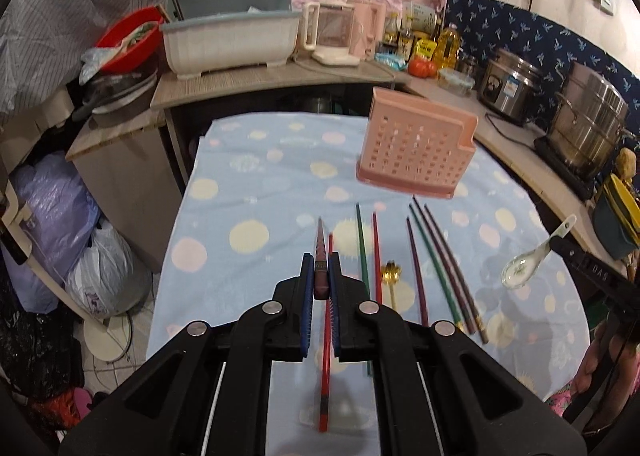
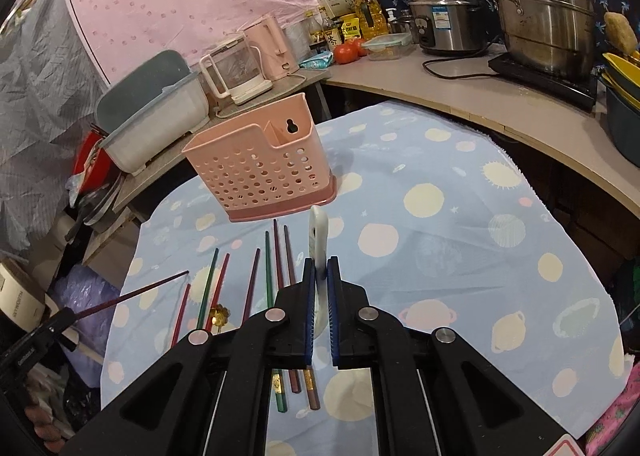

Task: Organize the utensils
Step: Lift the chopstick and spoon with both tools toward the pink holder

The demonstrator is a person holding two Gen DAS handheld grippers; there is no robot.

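Note:
A pink perforated utensil holder (image 1: pixel 416 152) stands at the far end of a blue dotted cloth (image 1: pixel 260 192); it also shows in the right wrist view (image 2: pixel 260 164). My left gripper (image 1: pixel 321 272) is shut on a dark purple chopstick (image 1: pixel 321 252) held above the cloth, seen from the right wrist view (image 2: pixel 136 294) too. My right gripper (image 2: pixel 319 276) is shut on a white ceramic spoon (image 2: pixel 319 232), which shows in the left wrist view (image 1: pixel 528 260). Several red, green and purple chopsticks (image 1: pixel 432 264) and a small gold spoon (image 1: pixel 391 276) lie on the cloth.
A counter (image 2: pixel 460 92) wraps the back and right with steel pots (image 2: pixel 536 12), a rice cooker (image 2: pixel 444 16), a hotplate, kettles (image 2: pixel 256 56), bottles and a grey dish bin (image 2: pixel 152 116). Bags (image 1: pixel 72 228) sit on the floor at left.

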